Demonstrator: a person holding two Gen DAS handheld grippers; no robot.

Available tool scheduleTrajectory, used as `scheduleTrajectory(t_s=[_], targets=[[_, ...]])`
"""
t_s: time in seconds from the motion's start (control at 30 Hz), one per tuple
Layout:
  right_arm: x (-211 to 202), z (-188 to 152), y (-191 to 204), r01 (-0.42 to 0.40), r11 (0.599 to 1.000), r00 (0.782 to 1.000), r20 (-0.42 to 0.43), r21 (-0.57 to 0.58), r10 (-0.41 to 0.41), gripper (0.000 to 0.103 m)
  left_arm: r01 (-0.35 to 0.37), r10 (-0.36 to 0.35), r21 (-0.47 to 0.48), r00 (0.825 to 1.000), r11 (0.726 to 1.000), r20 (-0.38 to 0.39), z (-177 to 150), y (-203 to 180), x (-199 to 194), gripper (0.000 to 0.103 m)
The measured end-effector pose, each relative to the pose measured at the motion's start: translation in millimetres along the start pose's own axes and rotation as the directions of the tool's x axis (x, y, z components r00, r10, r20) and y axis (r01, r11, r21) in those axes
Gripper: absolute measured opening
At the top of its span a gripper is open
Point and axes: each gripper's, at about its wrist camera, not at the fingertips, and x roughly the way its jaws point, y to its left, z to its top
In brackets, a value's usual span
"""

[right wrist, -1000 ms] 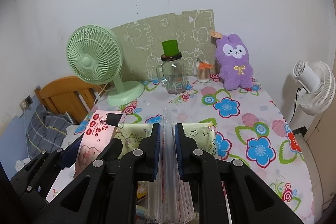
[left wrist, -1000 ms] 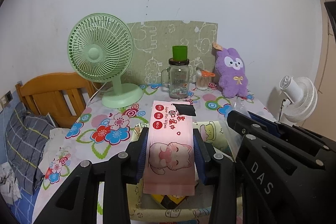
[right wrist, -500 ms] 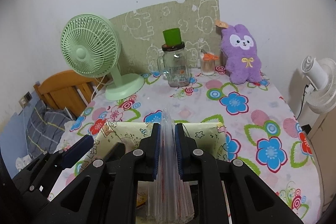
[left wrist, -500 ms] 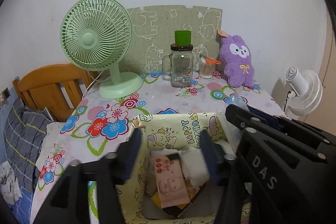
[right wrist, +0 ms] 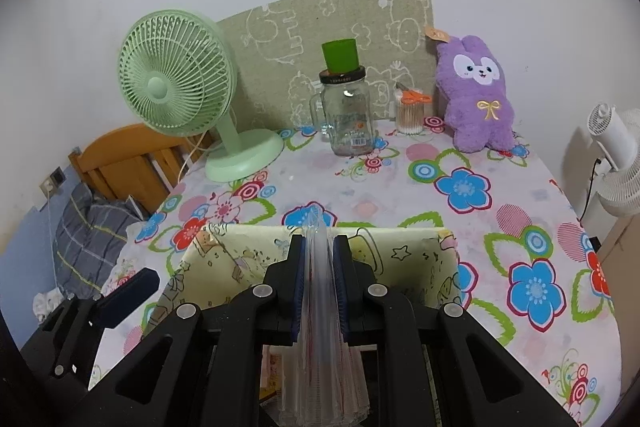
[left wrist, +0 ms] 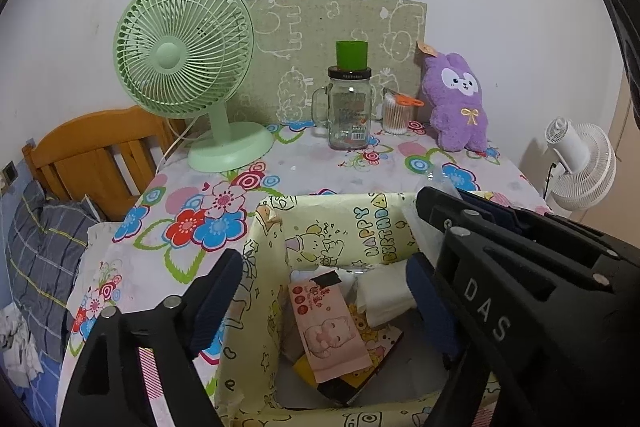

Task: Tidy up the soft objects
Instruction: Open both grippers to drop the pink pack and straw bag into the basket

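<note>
Nearest the left wrist camera, the left gripper (left wrist: 324,303) hangs over the yellow cartoon-print box (left wrist: 352,223), its fingers (left wrist: 218,301) spread wide and opening further, with nothing pinched between them. Below that gap, the pink wet-wipes pack (left wrist: 328,327) lies tilted inside the box on top of a yellow-and-black packet (left wrist: 360,371), with white folded tissue (left wrist: 384,299) just beside it. The right gripper (right wrist: 320,283) sits just beside the left one, over the near part of the same box (right wrist: 400,247); its fingers (right wrist: 298,287) are pressed together on a clear plastic bag (right wrist: 320,359), which hangs down from them toward the box. The box stands on the flowered worktop (right wrist: 480,227). Farther back on the worktop stand a green desk fan (left wrist: 188,67), a glass mug jar (left wrist: 348,111) with a green cup on its lid, a small holder of cotton swabs (left wrist: 396,113) and, at the far right against the wall, a purple plush rabbit (left wrist: 456,103). A wooden bed frame (left wrist: 96,155) is off the worktop to the left, and a white fan (left wrist: 580,167) to the right.
</note>
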Motion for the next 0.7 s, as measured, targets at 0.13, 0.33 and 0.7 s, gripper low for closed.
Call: scheduleTrajectory(t_s=[0.13, 0.33, 0.7], targets=[[0, -3, 3, 0.0, 1.0, 1.0, -0.023, -0.021, 0.0, 0.033, 0.002, -0.003, -0.018, 1.0, 1.0, -0.008, 0, 3, 1, 0.09], [-9, -8, 6, 0.004, 0.999, 1.0, -0.009, -0.035, -0.004, 0.072, 0.006, -0.006, -0.019, 1.0, 1.0, -0.013, -2, 5, -2, 0.097], [-39, -12, 5, 0.05, 0.998, 0.998, 0.03, -0.048, -0.049, 0.093, 0.008, -0.008, -0.018, 1.0, 1.0, 0.027, -5, -1, -26, 0.1]])
